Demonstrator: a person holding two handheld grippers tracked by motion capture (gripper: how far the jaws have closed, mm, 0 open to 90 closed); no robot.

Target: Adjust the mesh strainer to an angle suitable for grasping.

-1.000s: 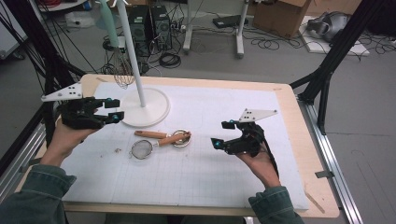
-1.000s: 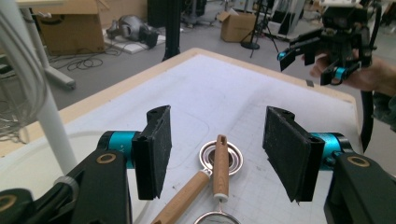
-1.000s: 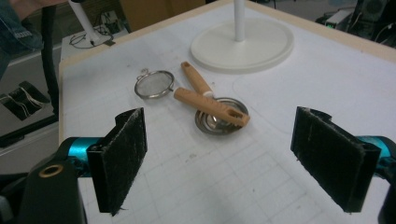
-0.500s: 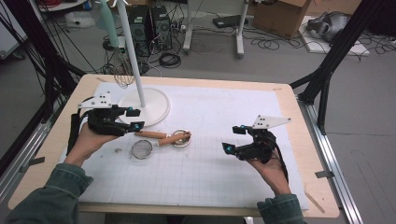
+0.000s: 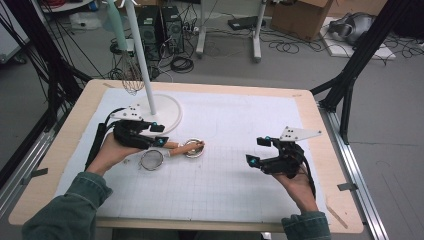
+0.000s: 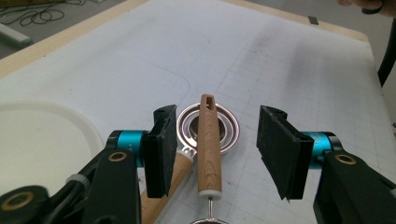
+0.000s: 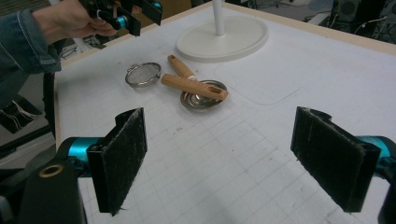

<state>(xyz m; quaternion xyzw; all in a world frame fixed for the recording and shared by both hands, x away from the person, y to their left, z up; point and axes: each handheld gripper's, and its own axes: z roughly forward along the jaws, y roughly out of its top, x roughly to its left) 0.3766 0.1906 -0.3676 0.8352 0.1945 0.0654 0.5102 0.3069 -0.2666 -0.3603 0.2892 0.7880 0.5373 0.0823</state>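
Left claw [image 6: 212,147] is spread wide right over the strainer's wooden handle [image 6: 208,144], which runs lengthwise between the jaws on the table [image 5: 240,195]. Right claw [image 5: 260,150] is spread too, well apart.

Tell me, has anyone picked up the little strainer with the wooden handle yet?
Not yet. Nothing looks done: the strainer and a metal scoop lie on the white mat, their wooden handles crossed. In hand: the left gripper is open, its fingers on either side of the strainer's handle. Left: closing and lifting. The right gripper waits open, apart.
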